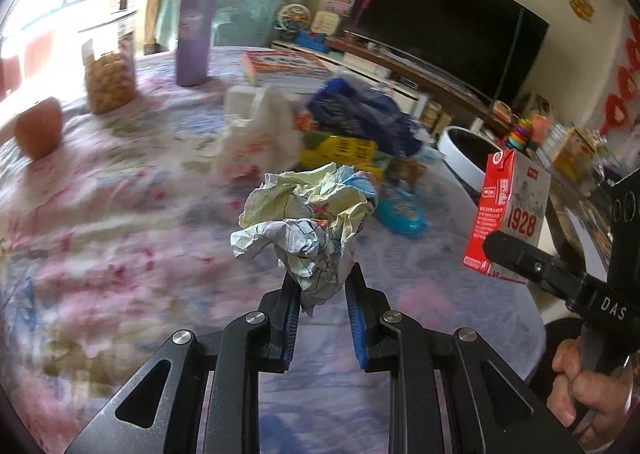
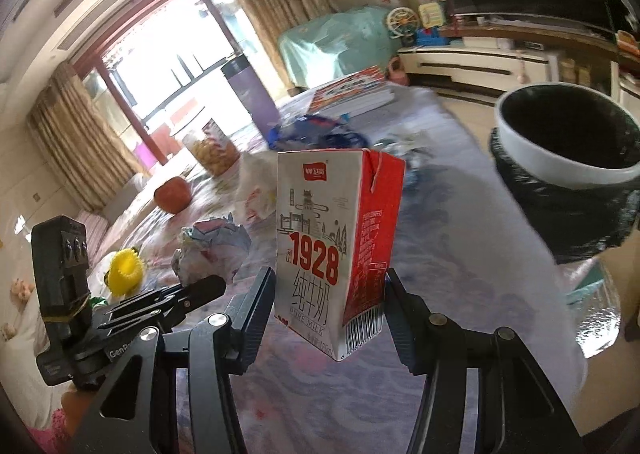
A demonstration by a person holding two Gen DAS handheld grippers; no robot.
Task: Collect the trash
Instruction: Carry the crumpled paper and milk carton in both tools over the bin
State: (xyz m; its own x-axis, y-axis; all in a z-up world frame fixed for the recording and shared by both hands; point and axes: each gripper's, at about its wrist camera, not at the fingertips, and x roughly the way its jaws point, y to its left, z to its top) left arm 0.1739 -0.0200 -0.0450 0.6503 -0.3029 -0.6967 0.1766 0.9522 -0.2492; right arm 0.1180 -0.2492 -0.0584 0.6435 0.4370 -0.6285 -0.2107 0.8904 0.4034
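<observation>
Left gripper (image 1: 322, 286) pinches a crumpled paper wad (image 1: 308, 222) above the floral tablecloth (image 1: 100, 222). Right gripper (image 2: 330, 294) clamps a red-and-white milk carton (image 2: 336, 242), lifted clear of the table, with the white bin (image 2: 560, 142) just beyond to its right.

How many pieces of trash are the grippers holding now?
2: crumpled paper in the left gripper, milk carton in the right gripper.
</observation>
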